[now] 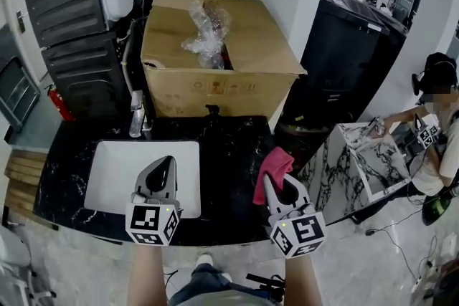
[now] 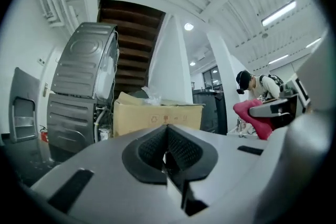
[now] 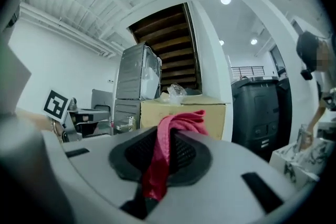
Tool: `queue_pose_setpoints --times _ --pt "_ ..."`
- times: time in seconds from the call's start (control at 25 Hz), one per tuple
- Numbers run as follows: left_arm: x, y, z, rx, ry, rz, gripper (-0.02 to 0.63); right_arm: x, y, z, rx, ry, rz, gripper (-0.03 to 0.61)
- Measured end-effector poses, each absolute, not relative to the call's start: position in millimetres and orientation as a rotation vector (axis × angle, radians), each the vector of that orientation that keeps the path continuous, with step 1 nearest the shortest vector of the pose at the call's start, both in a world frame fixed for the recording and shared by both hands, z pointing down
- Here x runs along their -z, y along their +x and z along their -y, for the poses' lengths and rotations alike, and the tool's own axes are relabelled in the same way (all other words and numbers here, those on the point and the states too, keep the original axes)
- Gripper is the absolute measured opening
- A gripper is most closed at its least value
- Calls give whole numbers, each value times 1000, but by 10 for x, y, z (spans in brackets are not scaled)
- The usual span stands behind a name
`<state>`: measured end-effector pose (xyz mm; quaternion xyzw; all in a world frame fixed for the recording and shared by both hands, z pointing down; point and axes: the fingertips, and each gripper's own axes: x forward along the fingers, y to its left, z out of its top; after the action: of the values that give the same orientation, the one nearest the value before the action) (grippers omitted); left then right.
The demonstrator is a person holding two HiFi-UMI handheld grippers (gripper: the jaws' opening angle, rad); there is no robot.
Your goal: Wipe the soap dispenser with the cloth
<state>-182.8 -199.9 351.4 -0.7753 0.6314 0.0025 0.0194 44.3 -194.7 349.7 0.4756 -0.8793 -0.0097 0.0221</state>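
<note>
While the left claw [image 1: 166, 165] sits closed, the right claw [image 1: 280, 185] pinches one pink cloth [image 1: 275, 163].

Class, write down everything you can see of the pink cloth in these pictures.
The cloth is a deep pink, soft-looking fabric, bunched and creased rather than spread out. It is pinched between the shut jaws of the right tool. A folded wad sticks out past the tips, and a narrow tail hangs down inside the jaws in the right gripper view. In the head view it is held over the right end of the dark marbled counter. Only the tool touches it.
</note>
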Motion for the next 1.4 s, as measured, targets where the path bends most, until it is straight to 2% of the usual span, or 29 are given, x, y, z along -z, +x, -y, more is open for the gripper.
queue_pose_setpoints --times 0.28,0.76,1.4 --pt "-3301 -1885 1452 -18 -2292 -2000 14 -3137 420 1620 258 1454 2713 54" --pt "-2999 -1772 899 -62 -2215 -1980 14 -2975 597 1174 293 1505 2705 52" --pt "-2836 -1873 853 -74 -2200 -1940 14 -2903 491 1078 325 1490 2705 52"
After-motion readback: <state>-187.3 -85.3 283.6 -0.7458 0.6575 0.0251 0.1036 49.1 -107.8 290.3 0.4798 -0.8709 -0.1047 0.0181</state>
